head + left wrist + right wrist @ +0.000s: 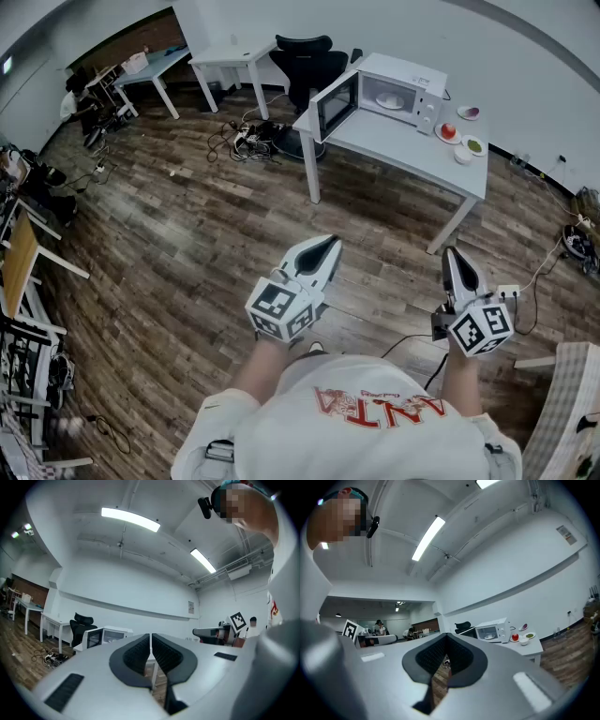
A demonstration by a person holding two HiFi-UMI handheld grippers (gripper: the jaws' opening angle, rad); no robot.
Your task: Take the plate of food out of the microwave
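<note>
Plate of food inside boxy white microwave, door swung open, on white rectangular table, well apart from both tools. Left gripper and right gripper held level, jaws closed together, nothing between.

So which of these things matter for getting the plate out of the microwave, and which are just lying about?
Job: microwave, its open door, the plate inside, left gripper and right gripper (both shut, empty).
Lying about: red fruit, green dish, small white bowl, office chair, floor cables.
</note>
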